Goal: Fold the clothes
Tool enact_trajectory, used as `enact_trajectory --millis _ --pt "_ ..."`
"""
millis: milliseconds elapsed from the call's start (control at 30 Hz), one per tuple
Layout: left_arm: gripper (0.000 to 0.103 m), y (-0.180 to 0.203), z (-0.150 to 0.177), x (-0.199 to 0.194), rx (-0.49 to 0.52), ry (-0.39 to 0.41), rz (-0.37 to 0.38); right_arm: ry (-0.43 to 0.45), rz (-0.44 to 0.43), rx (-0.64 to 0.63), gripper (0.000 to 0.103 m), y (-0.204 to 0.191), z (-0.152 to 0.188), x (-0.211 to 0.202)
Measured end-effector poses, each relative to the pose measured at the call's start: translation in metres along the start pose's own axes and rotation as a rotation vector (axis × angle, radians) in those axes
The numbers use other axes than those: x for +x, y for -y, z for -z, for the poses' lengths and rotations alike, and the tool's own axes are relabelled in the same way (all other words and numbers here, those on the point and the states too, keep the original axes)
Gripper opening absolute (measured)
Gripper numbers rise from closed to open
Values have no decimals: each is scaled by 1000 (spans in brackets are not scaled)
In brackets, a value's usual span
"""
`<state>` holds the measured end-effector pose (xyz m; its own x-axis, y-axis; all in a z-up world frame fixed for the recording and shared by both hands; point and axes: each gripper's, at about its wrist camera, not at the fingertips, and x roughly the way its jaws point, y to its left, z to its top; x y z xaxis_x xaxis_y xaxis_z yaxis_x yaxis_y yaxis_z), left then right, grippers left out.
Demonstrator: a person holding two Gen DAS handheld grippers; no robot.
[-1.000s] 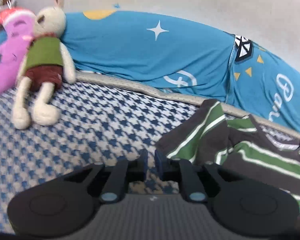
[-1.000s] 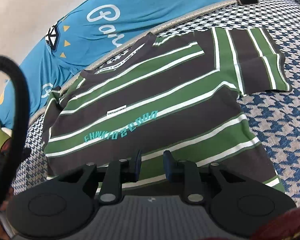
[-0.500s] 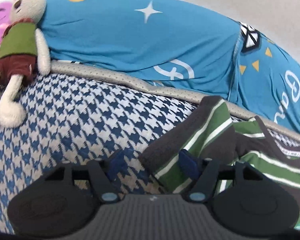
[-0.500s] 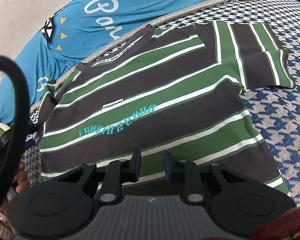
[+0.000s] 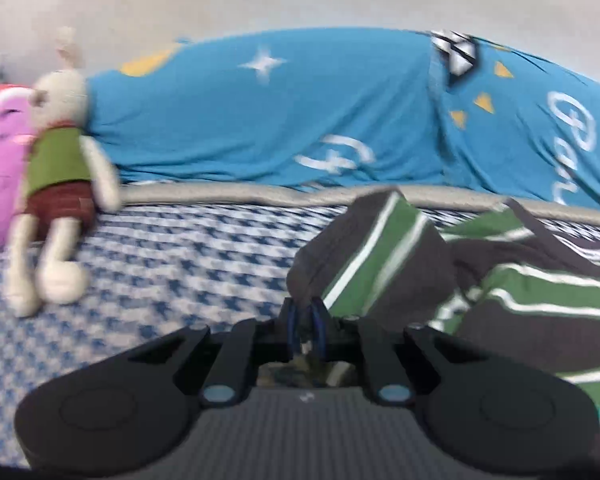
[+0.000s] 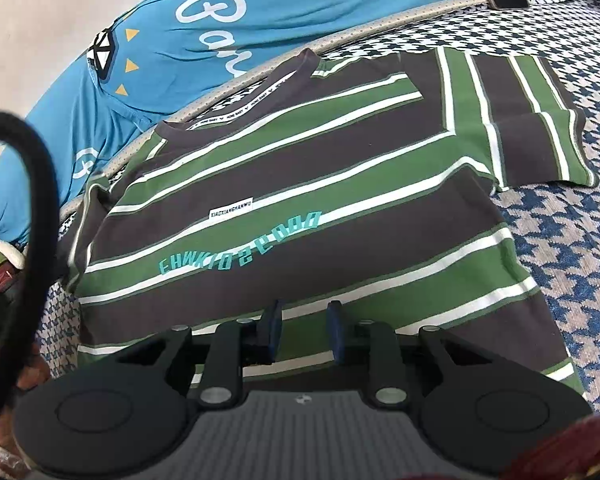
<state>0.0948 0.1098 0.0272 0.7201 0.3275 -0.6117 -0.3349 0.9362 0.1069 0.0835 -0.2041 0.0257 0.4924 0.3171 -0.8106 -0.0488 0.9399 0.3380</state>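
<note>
A brown T-shirt with green and white stripes (image 6: 320, 184) lies face up on the houndstooth bed cover (image 6: 572, 240), teal lettering across its chest. Its left sleeve (image 5: 380, 256) is bunched and raised off the cover. My left gripper (image 5: 305, 320) is shut on the edge of that sleeve. My right gripper (image 6: 303, 330) hovers over the shirt's lower hem, its jaws slightly apart with nothing between them. The right sleeve (image 6: 528, 120) lies flat, spread to the right.
A blue bedding roll with white lettering (image 5: 300, 120) runs along the wall behind the shirt. A stuffed rabbit in green and red (image 5: 56, 184) and a pink plush (image 5: 0, 172) lie at the far left. A black cable (image 6: 36, 216) crosses the right wrist view.
My left gripper opened, moved right onto the sleeve and closed on its edge, lifting it. The right gripper stayed put over the hem, unchanged.
</note>
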Motion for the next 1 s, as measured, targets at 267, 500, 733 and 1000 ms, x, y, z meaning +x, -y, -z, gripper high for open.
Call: enact_trajectory --millis 267,500,733,1000 --pt "12 -18 22 -21 -26 -133 -74 -10 -19 -23 25 -7 2 -1" --pt "27 -33 25 -34 -125 -211 -28 -25 -14 -17 25 -6 2 0" --pt "52 -53 -5 -24 -255 -79 71 -32 -16 -37 25 -10 4 2" --pt "82 -54 -21 18 -271 -50 173 -25 -5 -61 25 -14 4 5"
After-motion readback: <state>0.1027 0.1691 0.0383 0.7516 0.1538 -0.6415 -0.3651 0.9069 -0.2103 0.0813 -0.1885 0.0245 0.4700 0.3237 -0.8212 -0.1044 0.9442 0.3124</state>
